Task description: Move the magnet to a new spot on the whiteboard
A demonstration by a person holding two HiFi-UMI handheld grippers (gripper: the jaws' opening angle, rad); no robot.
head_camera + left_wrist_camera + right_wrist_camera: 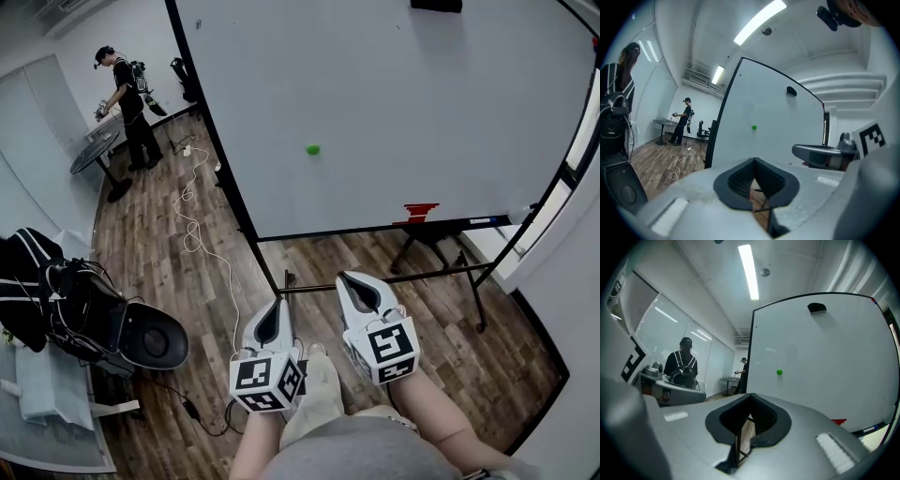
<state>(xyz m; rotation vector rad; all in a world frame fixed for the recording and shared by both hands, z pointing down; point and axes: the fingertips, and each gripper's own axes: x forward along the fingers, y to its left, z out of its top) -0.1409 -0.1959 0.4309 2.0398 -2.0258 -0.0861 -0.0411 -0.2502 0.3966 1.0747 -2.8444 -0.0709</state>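
— Up on the whiteboard (394,112), the green magnet (312,149) sits at mid-height, left of centre. Is any part of your job done?

— Nothing that shows. You stand back from the board with bare wooden floor (216,272) between, both grippers held low in front of you. By my reading, the approach, the pinch, the carry and the setting-down at a fresh spot are all left to do.

— And your fingers?

— Your left gripper (277,307) has its fingers (736,180) pressed together on nothing. Your right gripper (356,281) is the same, fingers (766,423) closed and empty.

— Where does the magnet lie from them?

— Well apart, ahead and above. In the left gripper view it hangs almost straight over the fingertips. In the right gripper view it sits above them and a little to the right. You would have to part the fingers before either pair could take it.
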